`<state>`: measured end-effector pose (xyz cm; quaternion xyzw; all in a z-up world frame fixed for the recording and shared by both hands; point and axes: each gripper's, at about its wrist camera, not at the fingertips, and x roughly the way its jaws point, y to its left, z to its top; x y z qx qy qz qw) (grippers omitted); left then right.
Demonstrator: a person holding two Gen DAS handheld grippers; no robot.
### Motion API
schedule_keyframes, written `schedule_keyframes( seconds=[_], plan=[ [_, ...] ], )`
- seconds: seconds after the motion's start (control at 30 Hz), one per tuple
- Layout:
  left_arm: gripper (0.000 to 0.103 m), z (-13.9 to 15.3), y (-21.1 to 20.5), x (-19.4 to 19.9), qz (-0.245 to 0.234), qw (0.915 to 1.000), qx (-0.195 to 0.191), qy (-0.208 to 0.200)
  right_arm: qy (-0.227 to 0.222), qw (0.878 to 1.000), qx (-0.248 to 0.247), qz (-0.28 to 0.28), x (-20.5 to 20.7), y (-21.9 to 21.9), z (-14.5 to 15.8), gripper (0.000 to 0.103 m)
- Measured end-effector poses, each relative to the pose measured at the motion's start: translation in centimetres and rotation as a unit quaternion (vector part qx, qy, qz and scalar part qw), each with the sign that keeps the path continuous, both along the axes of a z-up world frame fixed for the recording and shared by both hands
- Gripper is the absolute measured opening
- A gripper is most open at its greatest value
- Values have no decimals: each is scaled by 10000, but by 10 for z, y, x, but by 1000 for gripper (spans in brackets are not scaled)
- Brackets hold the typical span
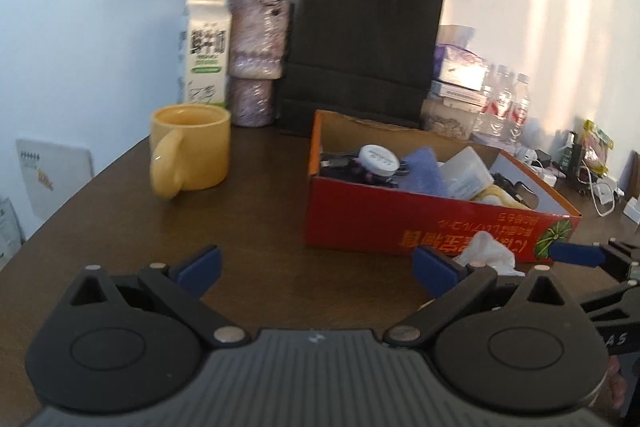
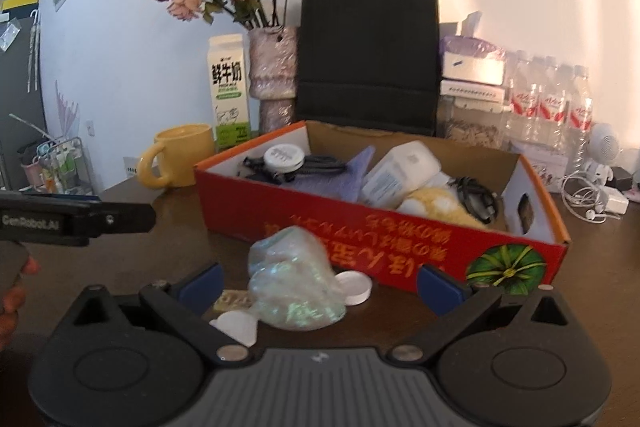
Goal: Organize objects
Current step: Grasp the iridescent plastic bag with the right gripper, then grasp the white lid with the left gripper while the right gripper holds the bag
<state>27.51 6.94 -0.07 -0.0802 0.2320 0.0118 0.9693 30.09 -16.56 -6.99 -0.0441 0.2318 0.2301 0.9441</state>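
Observation:
A red cardboard box point(image 1: 420, 223) point(image 2: 360, 223) stands on the dark table, holding a white round lid, a purple cloth, a white container, black cables and a yellow plush. In front of it lies a crumpled shiny plastic bag point(image 2: 292, 283) point(image 1: 486, 251) beside a white cap point(image 2: 354, 287), a white piece point(image 2: 236, 327) and a small flat packet point(image 2: 232, 301). My right gripper point(image 2: 320, 287) is open, its jaws on either side of the bag. My left gripper point(image 1: 316, 269) is open and empty over bare table left of the bag. The right gripper's blue fingertip point(image 1: 576, 253) shows in the left wrist view.
A yellow mug point(image 1: 190, 149) point(image 2: 180, 157), a milk carton point(image 1: 206, 51) point(image 2: 232, 87), a vase of dried roses point(image 1: 258, 59) point(image 2: 276, 75) and a black paper bag point(image 1: 360, 51) point(image 2: 366, 55) stand behind. Water bottles point(image 2: 552, 107), tissue packs and white cables point(image 2: 588, 199) crowd the back right.

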Motion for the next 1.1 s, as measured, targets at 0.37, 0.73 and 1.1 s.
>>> schedule_keyframes(
  seconds=[0.37, 0.73, 1.1],
  plan=[
    [103, -3, 7, 0, -79, 9997, -174, 144, 249, 9991, -80, -323, 9, 23, -11, 102],
    [103, -4, 4, 0, -122, 9997, -144, 185, 541, 9980, 133, -313, 22, 31, -17, 63],
    [103, -7, 4, 2, -78, 9995, -162, 244, 521, 9981, 334, -73, 16, 30, -15, 40]
  ],
)
